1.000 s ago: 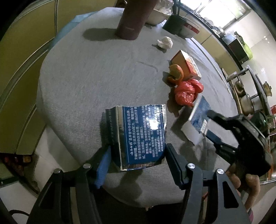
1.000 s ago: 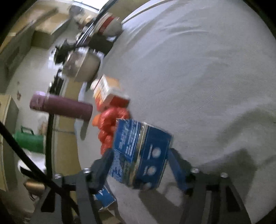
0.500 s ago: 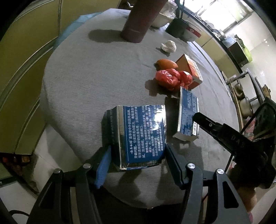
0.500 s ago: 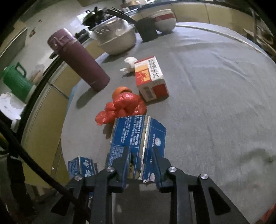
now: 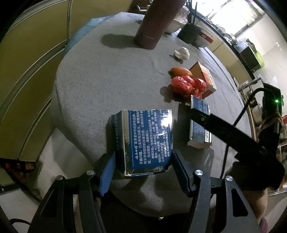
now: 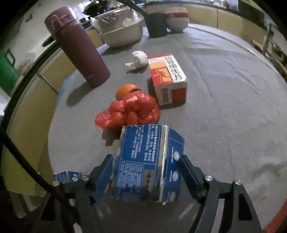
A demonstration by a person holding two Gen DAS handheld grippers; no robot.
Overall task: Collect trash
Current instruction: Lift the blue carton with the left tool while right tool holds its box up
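- Since the earlier frame, the right tongs [image 6: 145,172] have swung upright over the second blue carton [image 6: 148,161]; their jaws are opening, carton between them.
- The left tongs [image 5: 141,166] grip the blue carton [image 5: 143,139] on the tabletop [image 5: 107,80].
- Red bag [image 6: 129,111] just beyond.

Domestic kitchen or dining area. A round counter [image 6: 224,111] covered in grey cloth is shown, on which a maroon flask [image 6: 77,53], a covered metal bowl [image 6: 120,34], a red-banded ceramic bowl [image 6: 176,18] and a dark cup [image 6: 157,25] are set. Yellow cabinet fronts [image 5: 32,59] are seen behind, pots on a rack [image 5: 254,109] at the right, and a bright window [image 5: 238,16].
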